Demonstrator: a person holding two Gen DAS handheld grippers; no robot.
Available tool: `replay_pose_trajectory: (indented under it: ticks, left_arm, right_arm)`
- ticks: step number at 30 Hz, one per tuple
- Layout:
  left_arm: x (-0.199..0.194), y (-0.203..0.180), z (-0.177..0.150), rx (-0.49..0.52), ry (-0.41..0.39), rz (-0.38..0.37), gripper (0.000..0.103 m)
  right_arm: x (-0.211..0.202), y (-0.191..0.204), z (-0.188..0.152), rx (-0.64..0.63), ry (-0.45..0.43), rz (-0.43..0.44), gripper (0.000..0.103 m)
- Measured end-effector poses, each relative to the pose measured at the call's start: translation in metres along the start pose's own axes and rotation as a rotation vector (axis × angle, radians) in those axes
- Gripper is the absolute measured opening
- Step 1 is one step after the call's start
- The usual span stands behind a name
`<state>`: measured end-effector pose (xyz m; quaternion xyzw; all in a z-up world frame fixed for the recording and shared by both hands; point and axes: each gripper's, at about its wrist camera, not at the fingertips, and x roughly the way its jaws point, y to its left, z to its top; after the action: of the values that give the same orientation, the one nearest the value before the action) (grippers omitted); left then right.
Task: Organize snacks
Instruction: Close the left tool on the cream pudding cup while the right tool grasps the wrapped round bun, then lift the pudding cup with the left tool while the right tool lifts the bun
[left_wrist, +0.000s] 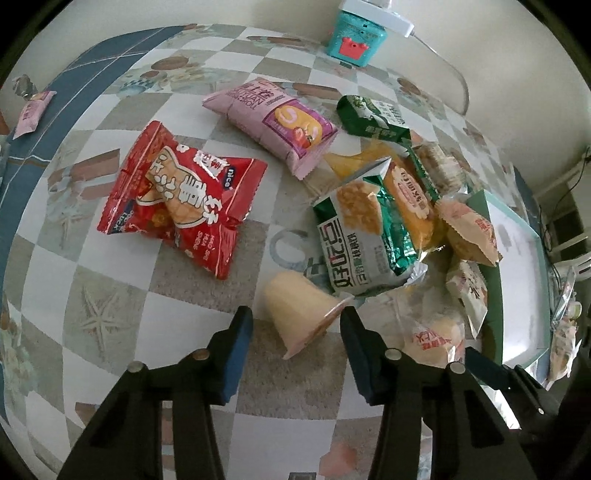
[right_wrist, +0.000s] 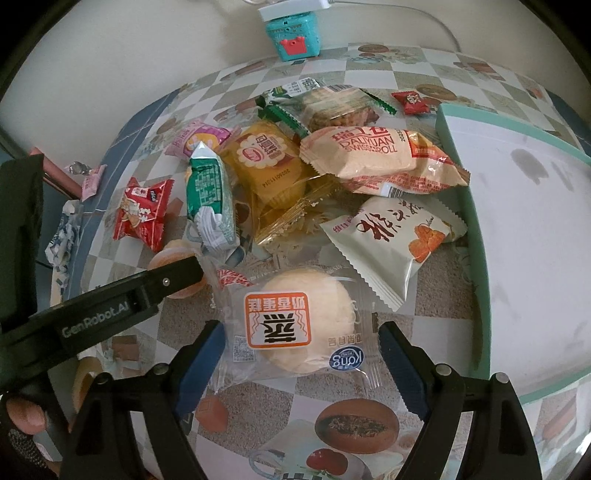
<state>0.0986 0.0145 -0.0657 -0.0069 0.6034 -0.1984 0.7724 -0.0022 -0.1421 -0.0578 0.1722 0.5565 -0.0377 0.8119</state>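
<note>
Between the spread fingers of the right gripper (right_wrist: 301, 354) lies a wrapped bun (right_wrist: 303, 321); the left gripper (left_wrist: 295, 328), fingers apart, brackets a tipped jelly cup (left_wrist: 301, 312).

— What sort of place is this looking like?
— A home: a checkered tablecloth (left_wrist: 177, 280) printed with cakes is covering the table, and at twelve o'clock a teal toy-like box (right_wrist: 291, 35) is sitting against a plain wall (right_wrist: 147, 44).
</note>
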Motion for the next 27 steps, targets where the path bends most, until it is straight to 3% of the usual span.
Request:
replay_pose_trajectory:
  ticks: [5,11,15,19,27]
  left_arm:
    - [0.006,-0.003,0.01,0.021,-0.021,0.036,0.06]
    - [0.013,-0.008,0.02,0.04,-0.034,0.063,0.059]
    - [0.014,-0.008,0.02,0.041,-0.043,0.038,0.042]
    - [0.015,-0.011,0.02,0.042,-0.039,0.015,0.04]
    - [0.001,-0.005,0.007,0.016,-0.038,-0.004,0.04]
  right_arm:
    - [-0.001,0.0,-0.001,0.001,0.001,0.0,0.086]
    - [0.002,0.0,0.0,0.004,0.004,0.002,0.086]
    - [0.002,0.0,0.002,0.002,-0.004,0.002,0.085]
    - [-0.002,0.002,0.003,-0.008,-0.023,0.005,0.076]
    - [-0.01,0.001,0.0,-0.004,-0.028,0.013,0.069]
